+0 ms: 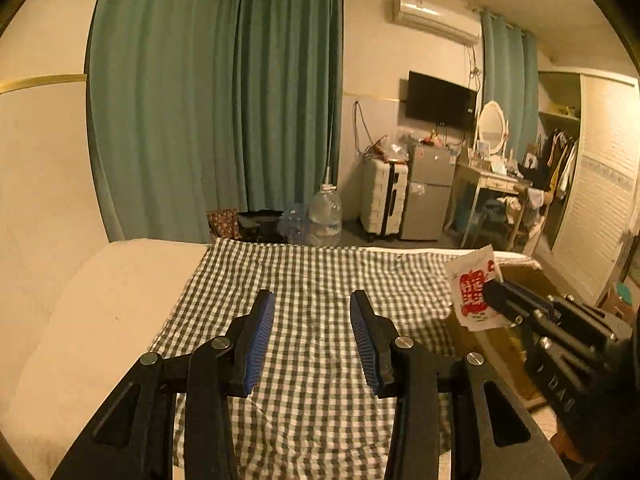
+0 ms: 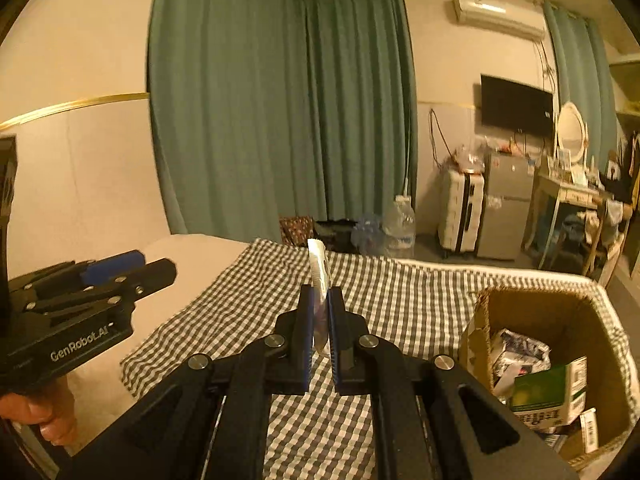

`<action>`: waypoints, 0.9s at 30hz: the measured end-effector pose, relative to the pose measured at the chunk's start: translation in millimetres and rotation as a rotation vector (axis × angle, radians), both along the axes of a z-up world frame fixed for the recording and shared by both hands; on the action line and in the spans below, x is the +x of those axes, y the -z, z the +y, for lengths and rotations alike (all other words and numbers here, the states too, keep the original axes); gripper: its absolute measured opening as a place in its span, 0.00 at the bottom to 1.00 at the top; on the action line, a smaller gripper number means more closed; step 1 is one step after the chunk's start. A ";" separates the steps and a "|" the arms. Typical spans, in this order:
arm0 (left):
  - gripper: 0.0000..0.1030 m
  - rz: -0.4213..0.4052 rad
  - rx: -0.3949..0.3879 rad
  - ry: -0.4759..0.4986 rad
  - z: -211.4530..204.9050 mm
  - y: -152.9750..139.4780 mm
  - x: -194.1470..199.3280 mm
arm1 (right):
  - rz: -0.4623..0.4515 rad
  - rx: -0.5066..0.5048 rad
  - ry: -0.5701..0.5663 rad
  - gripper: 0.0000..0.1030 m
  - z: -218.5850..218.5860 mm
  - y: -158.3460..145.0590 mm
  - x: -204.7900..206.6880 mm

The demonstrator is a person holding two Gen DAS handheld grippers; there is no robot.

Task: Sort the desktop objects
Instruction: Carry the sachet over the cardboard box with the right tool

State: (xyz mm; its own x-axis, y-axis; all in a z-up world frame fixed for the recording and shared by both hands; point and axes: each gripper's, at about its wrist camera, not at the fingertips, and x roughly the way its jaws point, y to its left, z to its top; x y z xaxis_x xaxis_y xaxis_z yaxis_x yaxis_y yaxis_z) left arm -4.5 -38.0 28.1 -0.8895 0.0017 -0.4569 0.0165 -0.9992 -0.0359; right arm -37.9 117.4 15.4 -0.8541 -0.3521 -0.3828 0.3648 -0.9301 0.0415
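My right gripper is shut on a white sachet with red print, held edge-on above the green-checked cloth. The left wrist view shows the same sachet flat-on, clamped by the right gripper over the cardboard box edge. My left gripper is open and empty above the checked cloth; it also shows in the right wrist view at the left.
An open cardboard box at the right holds a green carton and several packets. The cloth lies on a cream bed. Beyond the bed stand water bottles, a suitcase and a small fridge.
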 end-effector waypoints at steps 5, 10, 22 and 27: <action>0.40 0.023 -0.010 0.002 13.6 -8.9 18.3 | 0.038 0.028 -0.012 0.06 7.4 -12.0 29.8; 0.40 0.059 0.003 0.023 36.0 -19.3 28.9 | 0.069 0.026 0.012 0.06 30.2 -22.9 50.3; 0.40 0.098 -0.014 0.139 124.1 -45.2 29.5 | 0.114 -0.038 0.155 0.06 130.6 -53.5 62.9; 0.40 0.094 -0.017 0.191 162.3 -45.7 23.9 | 0.119 -0.047 0.217 0.06 163.6 -57.5 65.2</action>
